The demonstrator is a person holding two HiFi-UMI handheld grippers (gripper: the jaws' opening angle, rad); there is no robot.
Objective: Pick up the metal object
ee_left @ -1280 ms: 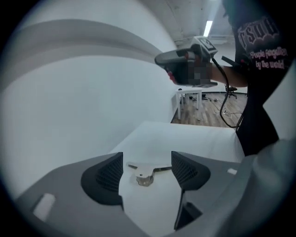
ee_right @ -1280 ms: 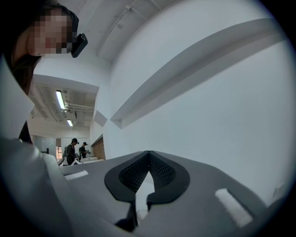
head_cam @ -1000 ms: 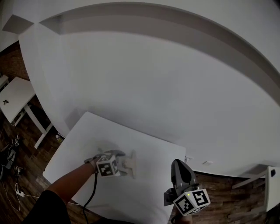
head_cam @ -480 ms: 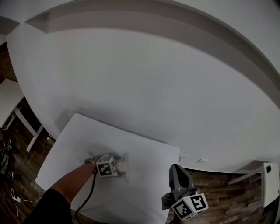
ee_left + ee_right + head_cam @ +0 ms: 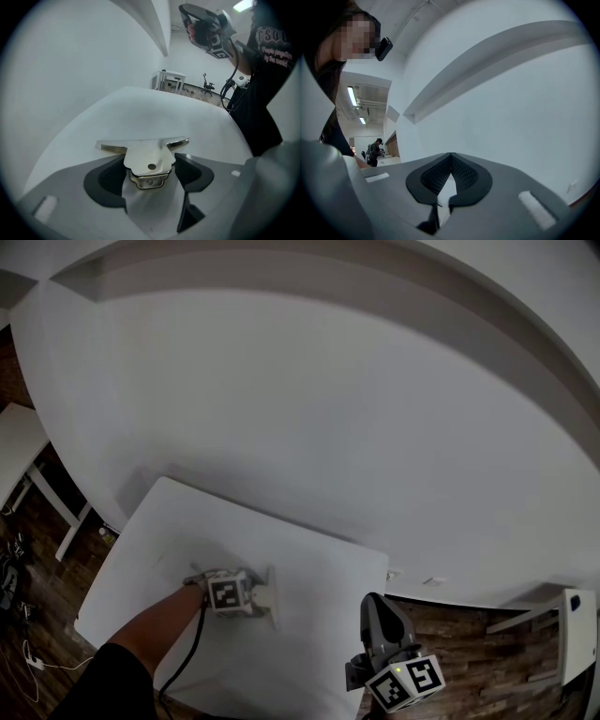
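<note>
The metal object (image 5: 147, 157), a shiny T-shaped bracket with a hole, lies flat on the white table (image 5: 164, 108). It sits between the jaws of my left gripper (image 5: 150, 171), which are closing on it, each pad close beside one of its sides. In the head view the bracket (image 5: 269, 589) shows pale just ahead of the left gripper (image 5: 262, 594). My right gripper (image 5: 380, 613) hangs off the table's right corner, above the floor. Its jaws (image 5: 451, 157) are shut, tips together, with nothing in them.
The table (image 5: 187, 521) stands against a big white wall (image 5: 328, 409). Dark wooden floor (image 5: 469, 643) surrounds it. A second small white table (image 5: 19, 442) stands at the left. A person in a dark shirt (image 5: 267, 93) is at the right of the left gripper view.
The left gripper has stayed at the bracket on the table. The right gripper sits a little lower in the head view. The head camera has shifted slightly.
</note>
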